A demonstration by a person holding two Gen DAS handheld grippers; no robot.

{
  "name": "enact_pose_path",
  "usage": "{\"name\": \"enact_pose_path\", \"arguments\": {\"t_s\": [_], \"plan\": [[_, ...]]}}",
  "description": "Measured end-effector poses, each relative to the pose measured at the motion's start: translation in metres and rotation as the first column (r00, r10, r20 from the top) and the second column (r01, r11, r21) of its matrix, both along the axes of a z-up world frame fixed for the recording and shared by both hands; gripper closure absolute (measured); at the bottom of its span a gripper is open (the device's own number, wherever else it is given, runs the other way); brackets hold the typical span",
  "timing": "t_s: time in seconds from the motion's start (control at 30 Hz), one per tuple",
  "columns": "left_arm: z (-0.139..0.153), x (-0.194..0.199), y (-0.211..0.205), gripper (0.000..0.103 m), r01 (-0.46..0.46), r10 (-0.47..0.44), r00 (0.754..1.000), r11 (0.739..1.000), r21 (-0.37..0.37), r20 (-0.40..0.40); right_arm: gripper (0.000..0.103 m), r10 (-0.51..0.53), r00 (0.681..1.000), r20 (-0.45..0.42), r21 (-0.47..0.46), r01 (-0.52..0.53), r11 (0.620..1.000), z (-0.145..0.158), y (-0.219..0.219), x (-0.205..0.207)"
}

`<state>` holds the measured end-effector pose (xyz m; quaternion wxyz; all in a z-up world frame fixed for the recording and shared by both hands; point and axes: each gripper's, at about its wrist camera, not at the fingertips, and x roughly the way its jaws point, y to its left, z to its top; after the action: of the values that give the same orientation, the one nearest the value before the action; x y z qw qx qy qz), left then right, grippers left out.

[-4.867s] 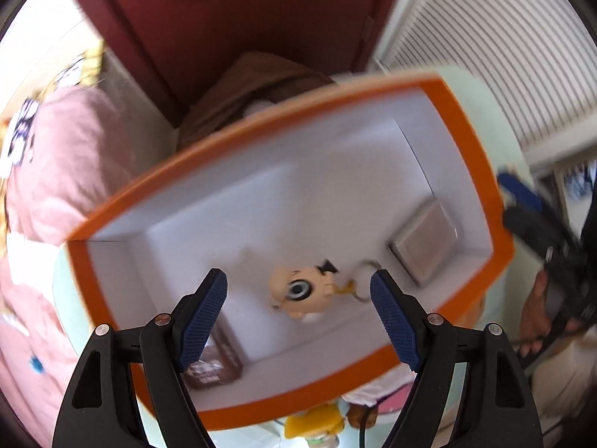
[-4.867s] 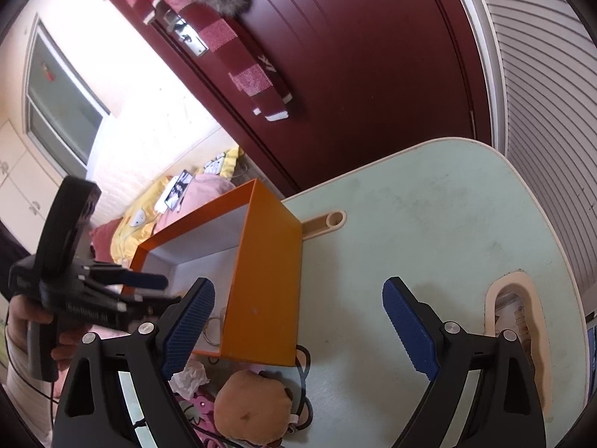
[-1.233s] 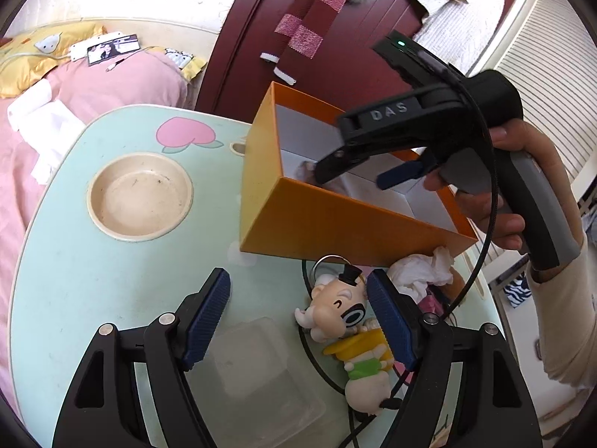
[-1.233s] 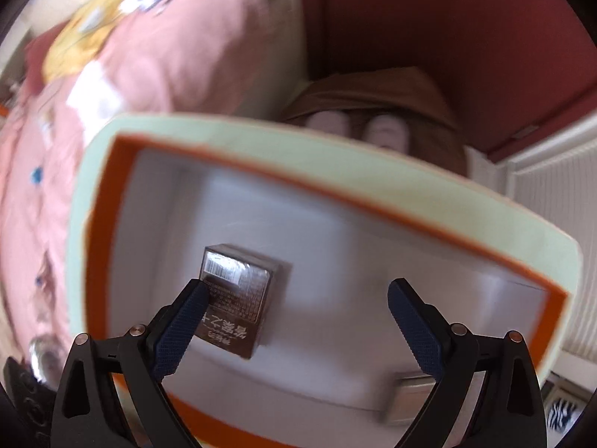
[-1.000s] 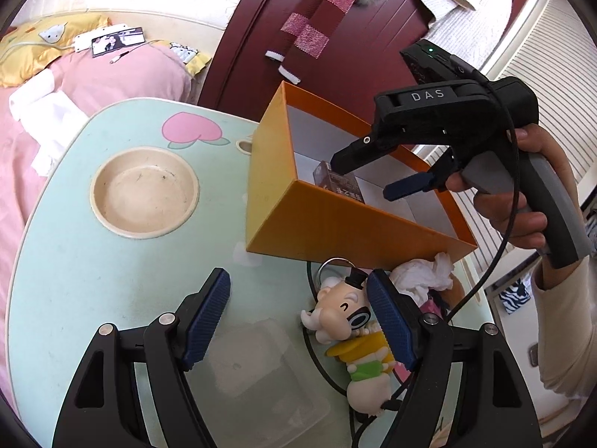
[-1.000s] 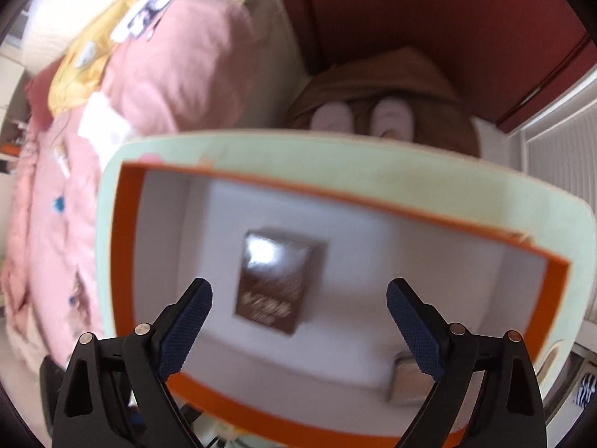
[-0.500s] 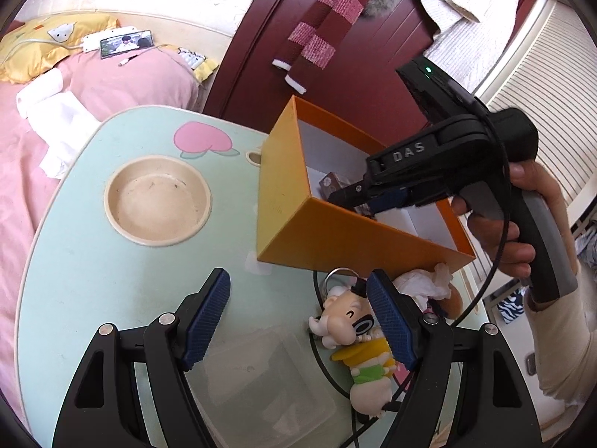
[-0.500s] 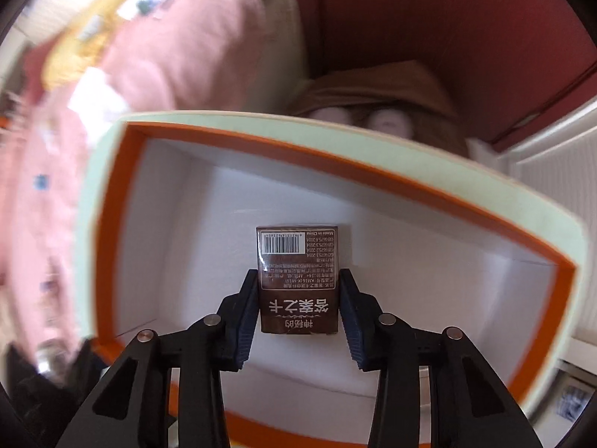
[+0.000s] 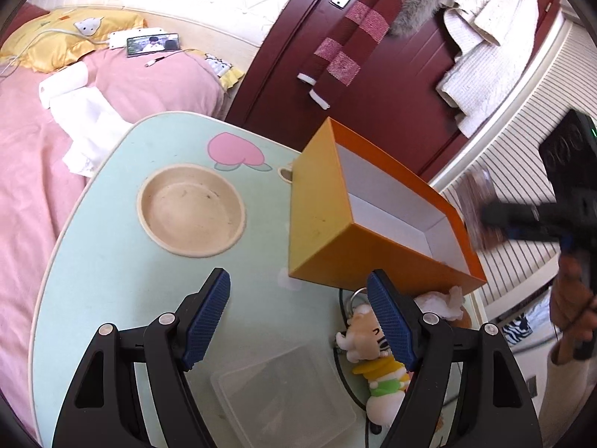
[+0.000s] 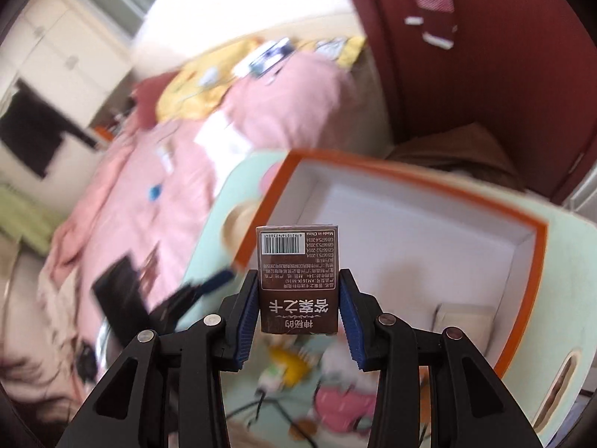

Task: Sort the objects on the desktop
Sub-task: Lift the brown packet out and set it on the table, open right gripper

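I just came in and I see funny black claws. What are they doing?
A person is tidying a little green table, holding a gripper in each hand. The right gripper is squeezing a small brown box, held up in the air over the orange box. The left gripper is open and empty, above the table near a clear plastic container and a cartoon toy figure. A round beige dish sits in the table too.
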<state>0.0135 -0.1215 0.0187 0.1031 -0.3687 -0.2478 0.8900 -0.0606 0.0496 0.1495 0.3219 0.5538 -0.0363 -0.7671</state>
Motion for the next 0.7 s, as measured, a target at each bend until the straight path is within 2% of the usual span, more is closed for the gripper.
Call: {"name": "enact_pose_path", "arguments": {"t_s": [0.13,0.23,0.43,0.5,0.57,0.63,0.7], "plan": [[-0.005,-0.002,-0.002,0.027,-0.014,0.013,1.0,1.0,0.013,0.027,0.063,0.035,0.998,0.044,0.047,-0.037,0.998,-0.022,-0.006,0.023],[-0.005,-0.001,0.0,0.027,-0.016,0.016,1.0,1.0,-0.001,0.023,0.063,0.049,0.995,0.083,0.046,-0.053,0.998,-0.044,-0.003,0.029],[-0.006,-0.002,0.005,0.027,-0.003,0.004,1.0,1.0,-0.024,0.018,0.063,0.057,0.995,0.08,0.12,-0.066,0.991,-0.064,-0.004,0.034],[-0.004,0.0,0.004,0.027,-0.006,0.006,1.0,1.0,-0.028,0.005,0.063,0.073,0.996,0.054,0.136,-0.079,0.987,-0.065,-0.004,0.037],[0.0,0.002,0.003,0.027,-0.008,0.008,1.0,1.0,-0.023,-0.015,0.062,0.082,0.996,0.019,0.116,-0.084,0.99,-0.059,0.002,0.039],[0.003,0.003,0.001,0.027,-0.015,0.014,1.0,1.0,-0.025,-0.027,0.057,0.055,0.998,-0.018,0.058,-0.054,0.997,-0.051,0.015,0.039],[0.004,0.0,0.002,0.027,-0.016,0.015,1.0,0.999,-0.036,-0.021,0.034,0.026,0.998,-0.053,-0.001,-0.026,1.0,-0.044,0.029,0.039]]}}
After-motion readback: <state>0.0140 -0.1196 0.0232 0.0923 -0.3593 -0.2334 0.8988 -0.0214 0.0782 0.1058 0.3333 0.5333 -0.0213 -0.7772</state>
